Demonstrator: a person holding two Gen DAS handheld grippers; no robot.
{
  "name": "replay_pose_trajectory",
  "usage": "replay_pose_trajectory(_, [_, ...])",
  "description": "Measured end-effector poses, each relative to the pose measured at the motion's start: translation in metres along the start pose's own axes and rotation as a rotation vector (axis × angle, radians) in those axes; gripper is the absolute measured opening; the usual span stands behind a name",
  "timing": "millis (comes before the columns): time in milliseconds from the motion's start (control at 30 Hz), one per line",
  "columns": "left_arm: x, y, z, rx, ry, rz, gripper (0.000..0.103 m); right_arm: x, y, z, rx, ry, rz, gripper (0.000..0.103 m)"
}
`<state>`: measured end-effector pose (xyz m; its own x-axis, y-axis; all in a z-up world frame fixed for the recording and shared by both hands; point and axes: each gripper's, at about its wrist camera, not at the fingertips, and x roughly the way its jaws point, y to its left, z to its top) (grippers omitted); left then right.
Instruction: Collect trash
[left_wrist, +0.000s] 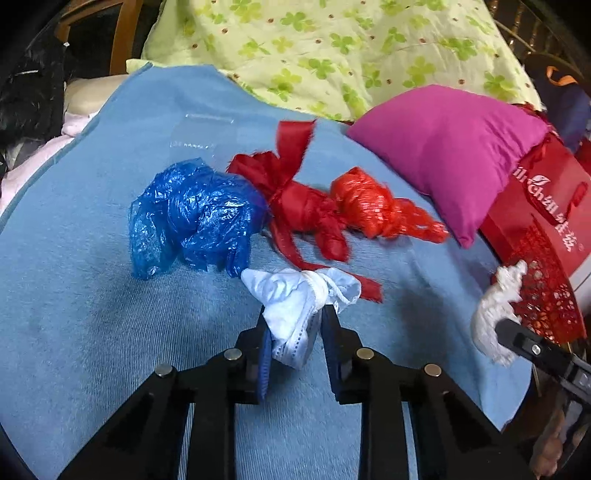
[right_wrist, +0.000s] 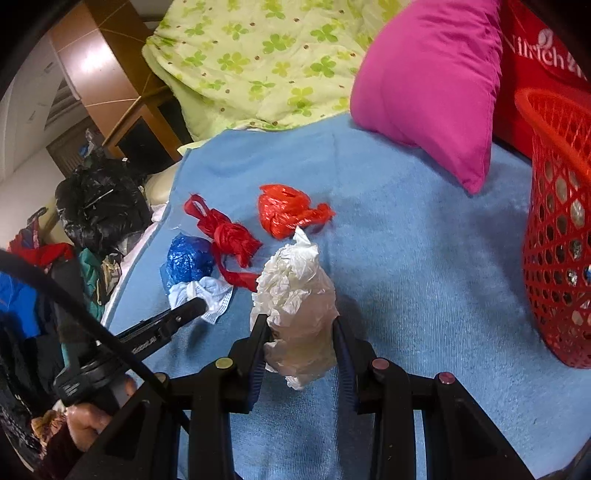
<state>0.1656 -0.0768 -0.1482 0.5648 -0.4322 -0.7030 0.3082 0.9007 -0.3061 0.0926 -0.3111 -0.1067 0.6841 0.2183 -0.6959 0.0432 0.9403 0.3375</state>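
Note:
On the blue blanket (left_wrist: 92, 295) lie a crumpled blue plastic bag (left_wrist: 192, 214), a red ribbon-like bag (left_wrist: 295, 199) and an orange-red plastic wad (left_wrist: 373, 203). My left gripper (left_wrist: 295, 314) is shut on a crumpled white face mask (left_wrist: 291, 295) just in front of the blue bag. In the right wrist view my right gripper (right_wrist: 301, 328) is shut on a white crumpled plastic wad (right_wrist: 295, 288), held above the blanket. The left gripper (right_wrist: 195, 308) shows there at the left, on the mask (right_wrist: 216, 295). A red mesh basket (right_wrist: 554, 221) stands at the right.
A pink pillow (right_wrist: 432, 81) and a green clover-print quilt (right_wrist: 258, 55) lie behind the trash. A red paper bag (left_wrist: 546, 199) stands behind the basket (left_wrist: 546, 295). Black bags and clothes (right_wrist: 99, 206) are piled beside the bed at the left.

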Motion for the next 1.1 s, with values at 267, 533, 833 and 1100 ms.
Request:
replay_pose_trajectory(267, [-0.027, -0.003, -0.018, 0.039, -0.036, -0.010, 0.027, 0.001, 0.007, -0.001, -0.039, -0.009, -0.015, 0.037])
replay_pose_trajectory(533, [-0.025, 0.007, -0.016, 0.013, -0.019, -0.004, 0.028, 0.012, 0.020, -0.005, -0.060, 0.018, -0.015, 0.037])
replay_pose_trajectory(833, [-0.027, 0.024, -0.013, -0.044, 0.006, 0.020, 0.055, 0.038, 0.028, -0.010, -0.046, 0.100, -0.040, 0.038])
replay_pose_trajectory(1100, [-0.041, 0.024, 0.000, 0.063, -0.061, 0.047, 0.074, 0.040, 0.029, -0.008, 0.019, 0.102, -0.001, 0.057])
